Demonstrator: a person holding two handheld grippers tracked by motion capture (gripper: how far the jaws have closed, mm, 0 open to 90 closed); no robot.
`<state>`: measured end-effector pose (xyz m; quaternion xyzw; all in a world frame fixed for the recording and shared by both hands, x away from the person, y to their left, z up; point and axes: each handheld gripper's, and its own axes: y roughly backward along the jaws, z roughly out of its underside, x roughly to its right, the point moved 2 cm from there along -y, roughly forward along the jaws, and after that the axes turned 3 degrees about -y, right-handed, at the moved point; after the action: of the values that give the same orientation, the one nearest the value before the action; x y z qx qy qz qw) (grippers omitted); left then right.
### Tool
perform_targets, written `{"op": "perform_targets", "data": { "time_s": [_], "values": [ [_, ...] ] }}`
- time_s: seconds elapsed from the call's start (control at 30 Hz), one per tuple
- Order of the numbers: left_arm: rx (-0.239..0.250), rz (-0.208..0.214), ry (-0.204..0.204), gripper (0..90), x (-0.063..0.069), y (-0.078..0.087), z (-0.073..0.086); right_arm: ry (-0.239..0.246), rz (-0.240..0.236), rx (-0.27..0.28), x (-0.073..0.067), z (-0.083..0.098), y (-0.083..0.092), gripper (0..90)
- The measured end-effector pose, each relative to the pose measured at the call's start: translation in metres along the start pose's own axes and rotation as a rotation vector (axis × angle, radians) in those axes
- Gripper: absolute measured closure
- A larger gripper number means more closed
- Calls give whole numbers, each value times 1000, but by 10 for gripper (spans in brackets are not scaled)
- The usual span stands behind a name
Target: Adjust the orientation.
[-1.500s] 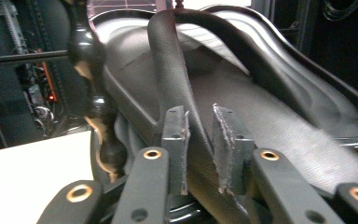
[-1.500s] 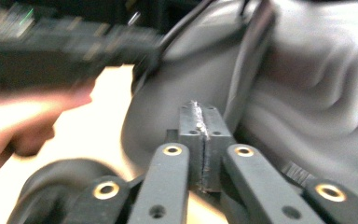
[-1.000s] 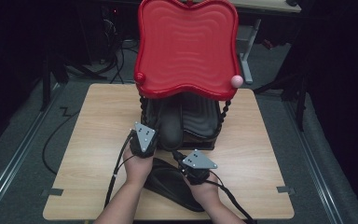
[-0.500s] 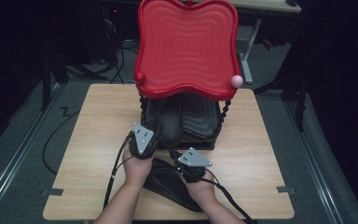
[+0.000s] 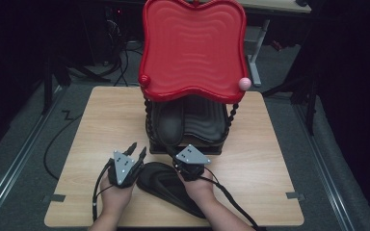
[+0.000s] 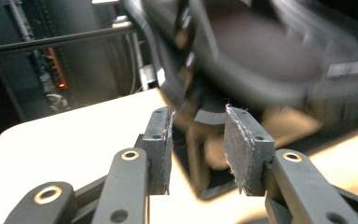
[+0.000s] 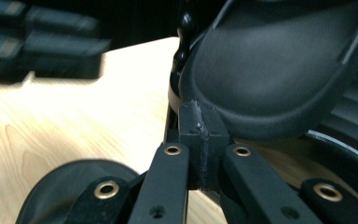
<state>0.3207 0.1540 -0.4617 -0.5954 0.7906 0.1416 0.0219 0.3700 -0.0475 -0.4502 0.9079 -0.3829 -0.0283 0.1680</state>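
A black shoe (image 5: pixel 166 185) lies on the wooden table (image 5: pixel 101 120) between the person's two hands. Two more black shoes (image 5: pixel 169 120) sit on the lower shelf of a red-topped rack (image 5: pixel 192 48). My left gripper (image 5: pixel 138 148) (image 6: pixel 196 112) is left of the rack's front; its jaws have just been opening and stand open with nothing between them. My right gripper (image 5: pixel 179 158) (image 7: pixel 200 112) is shut and empty, its tips just under the toe of a shelf shoe (image 7: pixel 270 70). The table shoe's end (image 7: pixel 65 186) shows below it.
The rack's red wavy tray stands on black beaded posts (image 5: pixel 231 118) with a pink knob (image 5: pixel 244 83) at one corner. Cables (image 5: pixel 58 144) trail off the table's left side and from both grippers. Bare tabletop lies left and right of the rack.
My left gripper has drawn back from the rack, leftward and toward the person, with its jaws opening wider. My right gripper edged slightly toward the rack and stayed shut.
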Motion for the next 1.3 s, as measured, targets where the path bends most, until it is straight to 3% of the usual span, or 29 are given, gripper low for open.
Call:
{"op": "perform_targets", "data": {
  "time_s": [0.1,0.17,0.2,0.27,0.4,0.5,0.77,0.87,1.07,1.13,1.17,1.3],
  "values": [
    [-26,9,29,624,-6,8,22,-7,7,7,-1,-5,-5,900],
    [-69,18,-3,623,-8,7,28,-6,15,7,-2,-7,-8,900],
    [-64,16,-7,623,-9,7,28,-8,22,7,-2,-10,-11,900],
    [-51,32,29,623,-10,7,27,-10,29,6,-2,-12,-15,900],
    [-57,49,-13,622,-6,5,29,-14,48,-1,2,-17,-23,900],
    [-50,56,-3,622,-6,5,27,-31,65,-1,7,-20,-29,899],
    [-56,63,0,623,-6,4,28,-49,116,17,26,-30,-33,895],
    [-54,62,3,622,-6,5,27,-50,154,52,39,-39,-31,852],
    [-55,65,1,621,-4,5,28,-57,186,59,56,-51,-31,830],
    [-57,68,2,621,-4,5,28,-55,165,55,53,-49,-30,833],
    [-59,69,2,619,-4,5,28,-46,130,50,41,-41,-27,834],
    [-64,71,4,616,-3,4,29,-24,96,36,26,-29,-27,835]
  ]
}}
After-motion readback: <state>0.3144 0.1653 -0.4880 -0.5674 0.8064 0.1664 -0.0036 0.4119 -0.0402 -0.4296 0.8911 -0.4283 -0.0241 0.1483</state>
